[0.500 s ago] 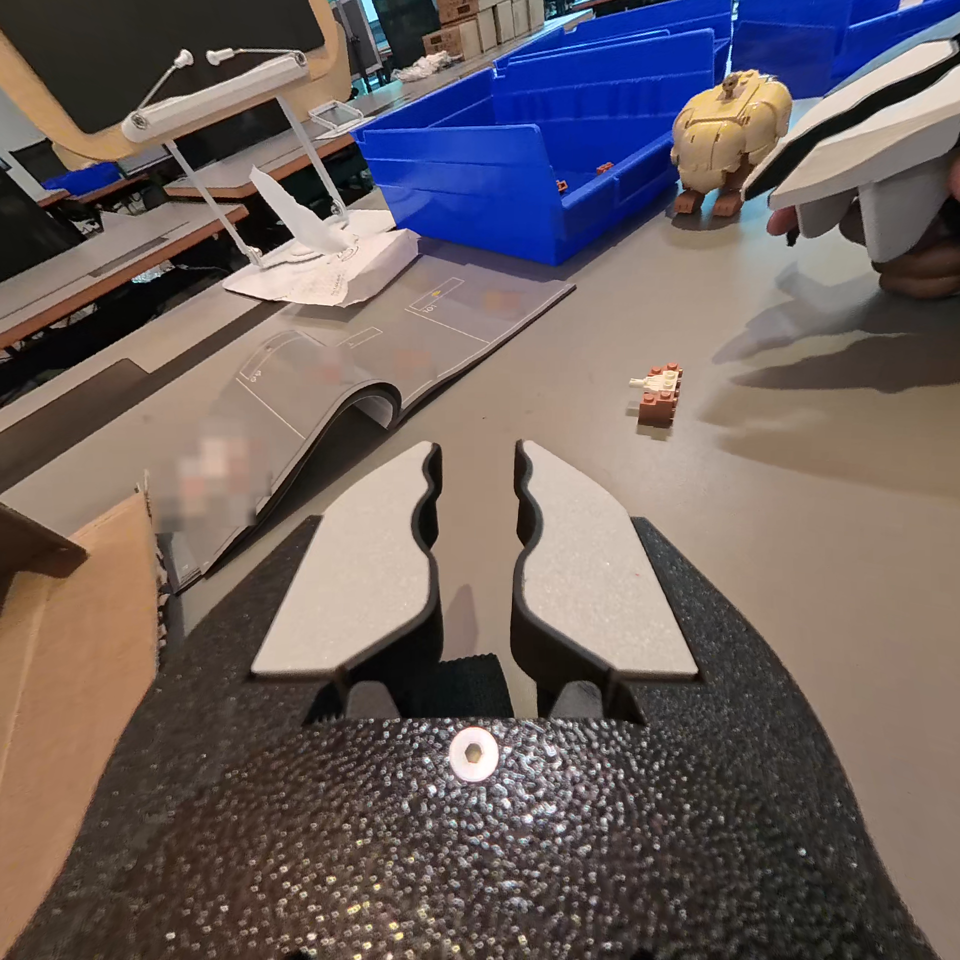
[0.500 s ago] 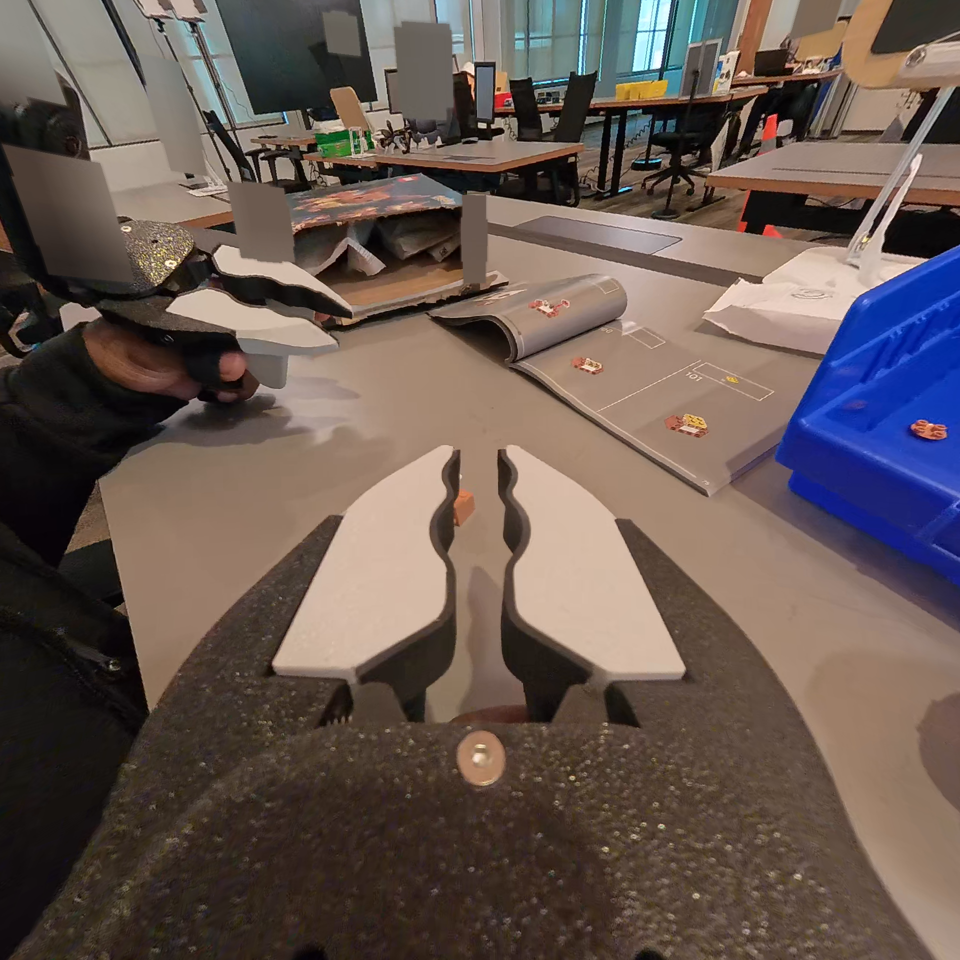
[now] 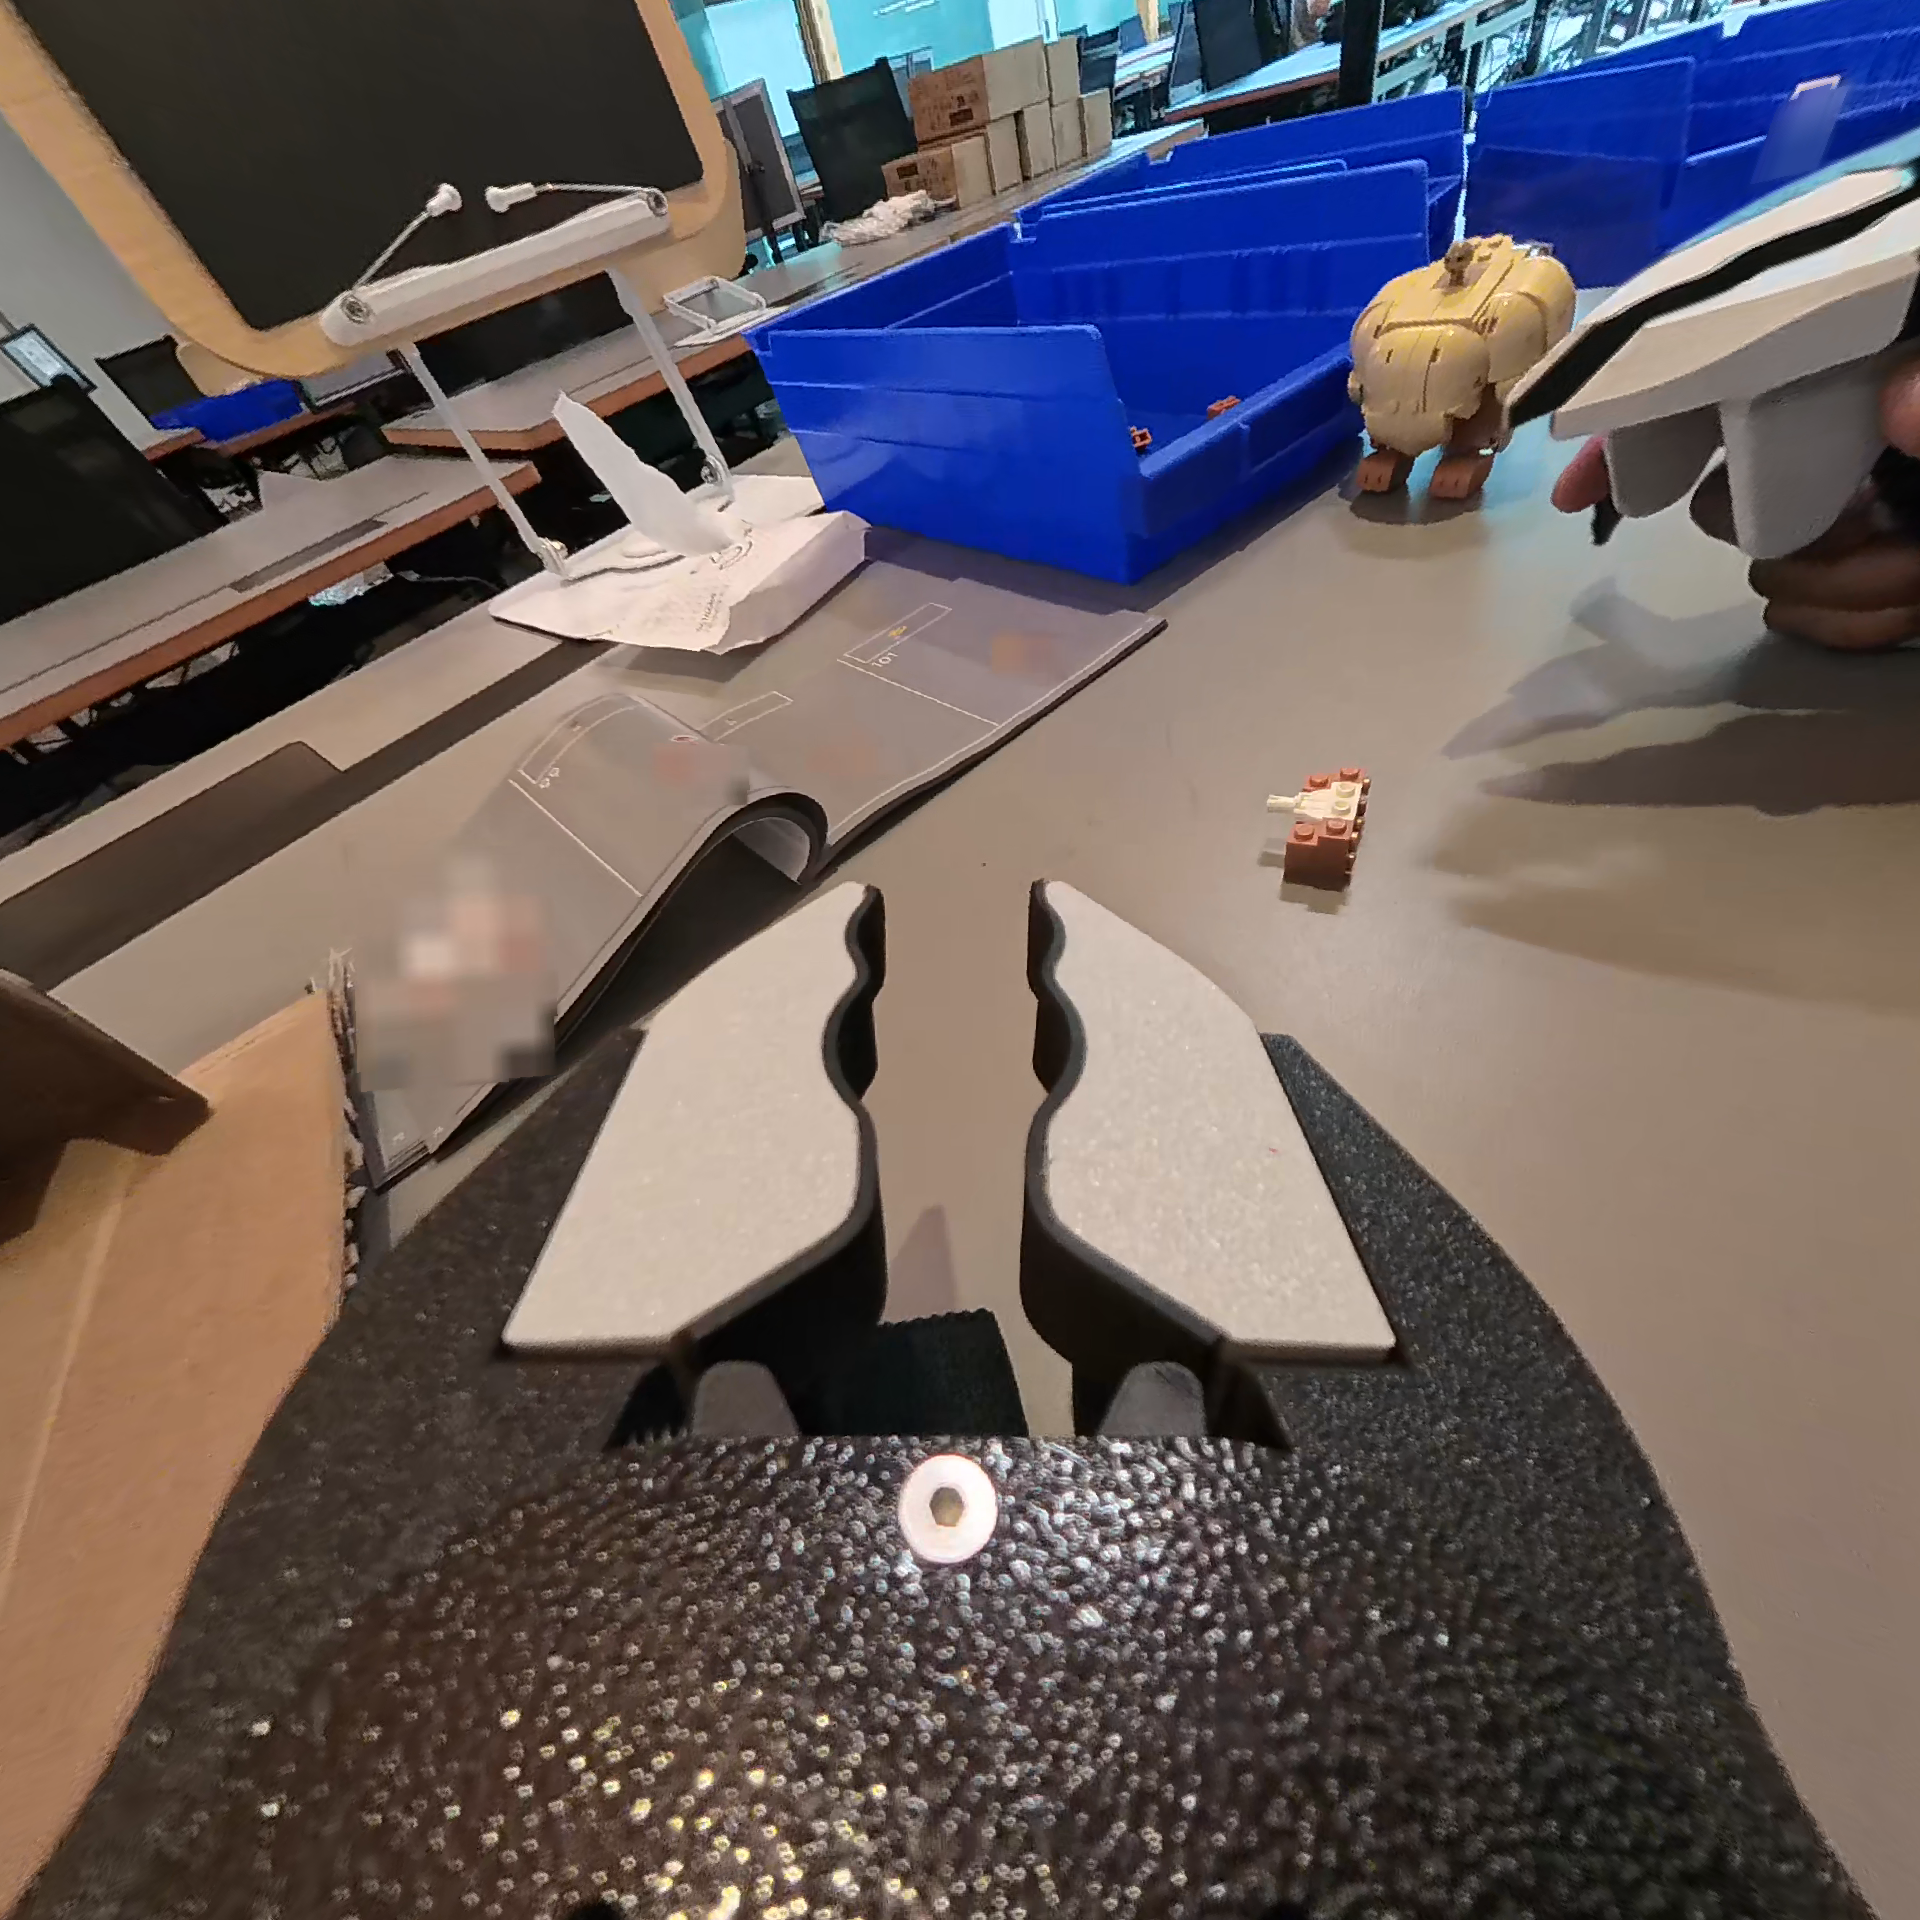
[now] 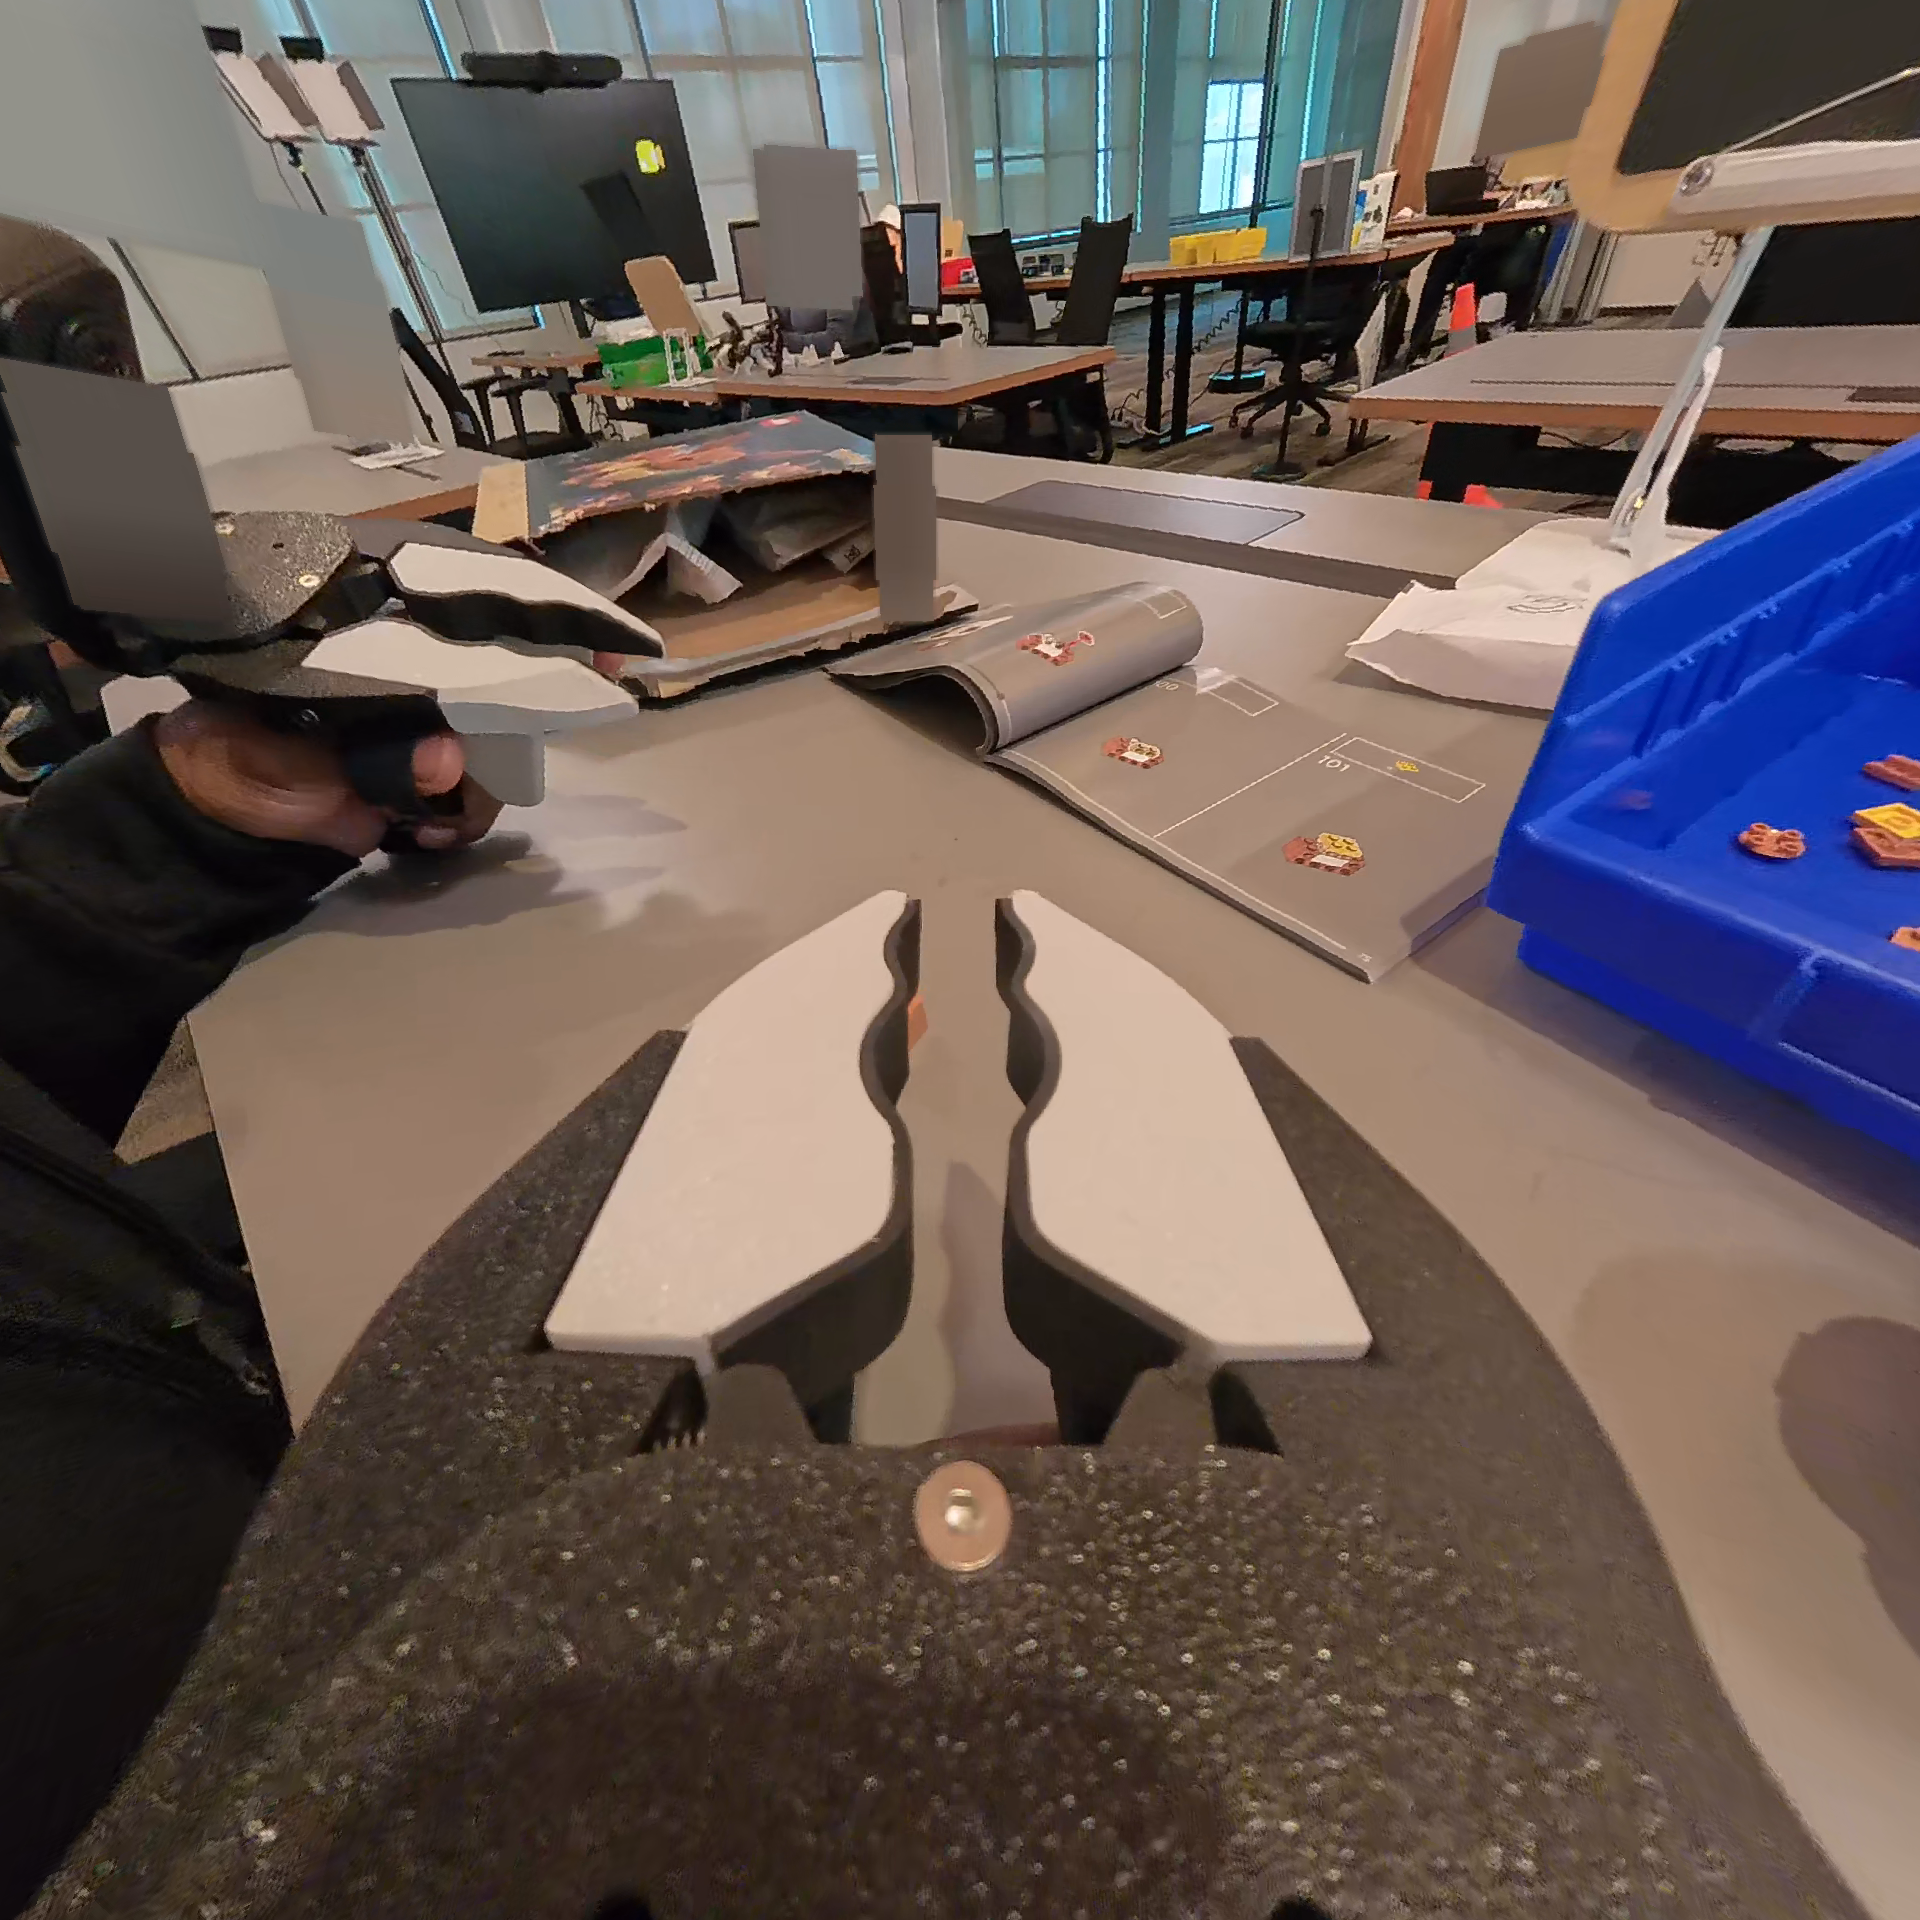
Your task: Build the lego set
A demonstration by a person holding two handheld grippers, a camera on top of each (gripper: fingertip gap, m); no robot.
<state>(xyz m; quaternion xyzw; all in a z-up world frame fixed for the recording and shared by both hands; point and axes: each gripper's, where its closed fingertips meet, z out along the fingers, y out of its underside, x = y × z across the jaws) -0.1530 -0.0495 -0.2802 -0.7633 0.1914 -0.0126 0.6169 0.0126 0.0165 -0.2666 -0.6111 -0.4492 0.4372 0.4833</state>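
Two hand-held grippers low over the grey table (image 3: 1558, 1143)

Our left gripper (image 3: 956, 914) has its fingers well apart with only bare table between them. An open booklet (image 3: 883, 717) lies at its 11 o'clock and a small brown-and-cream brick assembly (image 3: 1322, 826) at 2 o'clock. Our right gripper (image 4: 958, 914) has its fingers narrowly apart. A tiny orange-brown piece (image 4: 916, 1013) sits against the left pad, with table showing between it and the other pad. A blue bin (image 4: 1683, 748) stands at 2 o'clock.
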